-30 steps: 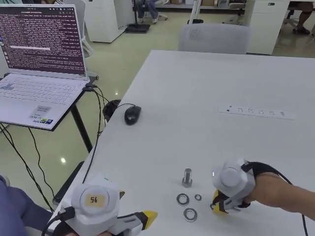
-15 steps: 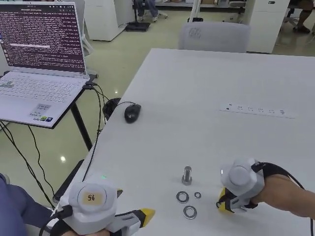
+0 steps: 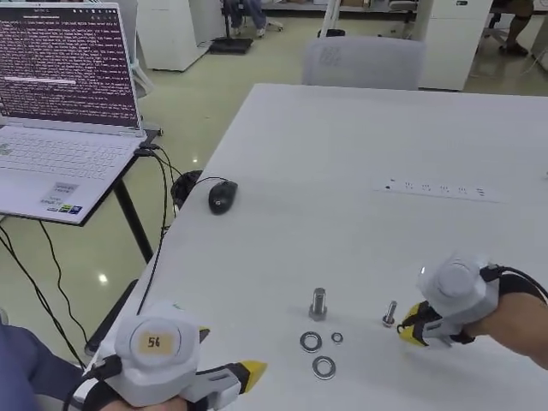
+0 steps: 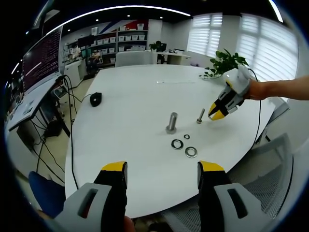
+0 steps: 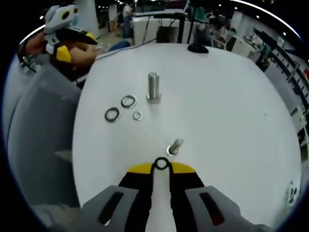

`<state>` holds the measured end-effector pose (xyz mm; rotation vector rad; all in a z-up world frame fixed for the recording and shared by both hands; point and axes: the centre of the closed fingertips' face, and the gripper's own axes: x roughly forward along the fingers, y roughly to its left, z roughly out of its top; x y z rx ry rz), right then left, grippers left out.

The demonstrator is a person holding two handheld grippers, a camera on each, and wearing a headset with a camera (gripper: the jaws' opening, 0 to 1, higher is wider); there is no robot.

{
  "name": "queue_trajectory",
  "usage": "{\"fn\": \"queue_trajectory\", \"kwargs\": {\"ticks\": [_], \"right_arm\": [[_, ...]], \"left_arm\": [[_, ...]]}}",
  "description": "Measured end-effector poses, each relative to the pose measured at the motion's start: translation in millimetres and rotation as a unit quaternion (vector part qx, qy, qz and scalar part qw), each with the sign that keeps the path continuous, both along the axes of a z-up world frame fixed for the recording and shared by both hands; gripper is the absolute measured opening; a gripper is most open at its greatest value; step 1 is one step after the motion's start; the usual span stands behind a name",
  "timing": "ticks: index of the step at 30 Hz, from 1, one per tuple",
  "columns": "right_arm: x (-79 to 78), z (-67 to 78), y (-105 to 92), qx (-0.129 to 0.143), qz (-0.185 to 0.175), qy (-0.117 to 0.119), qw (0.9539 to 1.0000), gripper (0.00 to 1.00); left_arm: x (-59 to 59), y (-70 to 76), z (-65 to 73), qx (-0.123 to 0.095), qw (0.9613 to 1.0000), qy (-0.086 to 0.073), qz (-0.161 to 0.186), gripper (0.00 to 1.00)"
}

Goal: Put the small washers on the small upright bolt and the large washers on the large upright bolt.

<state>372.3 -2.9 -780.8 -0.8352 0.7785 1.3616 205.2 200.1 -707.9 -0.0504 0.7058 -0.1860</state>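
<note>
Right gripper (image 5: 161,169) jaws pinch a small washer (image 5: 156,164), partly hidden between the tips; small bolt (image 5: 174,146) near at 1 o'clock. Left gripper (image 4: 162,167) jaws apart, empty.

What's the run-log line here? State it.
right hand-held gripper shut on small washer, near small bolt | left hand-held gripper open | large bolt bare

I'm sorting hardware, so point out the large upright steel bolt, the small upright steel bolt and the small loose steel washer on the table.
Large upright steel bolt (image 3: 318,301): head view, its shank.
Small upright steel bolt (image 3: 390,312): head view, its shank.
Small loose steel washer (image 3: 333,338): head view, its ring.
</note>
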Motion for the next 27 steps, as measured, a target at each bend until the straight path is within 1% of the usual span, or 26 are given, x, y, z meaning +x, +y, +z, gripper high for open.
{"fn": "queue_trajectory", "kwargs": {"ticks": [3,5,8,11,18,27], "right_arm": [[8.7,11.2,1.1,0.008,-0.007,-0.010,0.9999,0.13],[13.4,16.1,3.0,0.011,-0.007,-0.016,0.9998,0.13],[17.6,21.7,7.9,0.016,-0.005,-0.022,0.9996,0.13],[18.7,25.0,13.5,0.020,0.000,-0.025,0.9995,0.13],[16.5,22.1,22.7,0.015,0.016,-0.022,0.9995,0.13],[15.2,17.5,27.3,0.003,0.029,-0.020,0.9994,0.13]], "left_arm": [[0.8,-1.3,-0.1,0.000,1.0000,0.000,-0.001,0.58],[1.4,-1.6,-0.2,0.000,1.0000,0.000,-0.002,0.58],[1.9,-1.5,0.3,0.001,1.0000,0.000,-0.001,0.58],[2.0,-0.9,0.4,0.001,1.0000,-0.001,0.000,0.58],[1.4,-1.2,-0.2,0.001,1.0000,0.001,0.001,0.58],[0.6,-1.6,0.0,0.001,1.0000,0.002,0.002,0.58]]}}
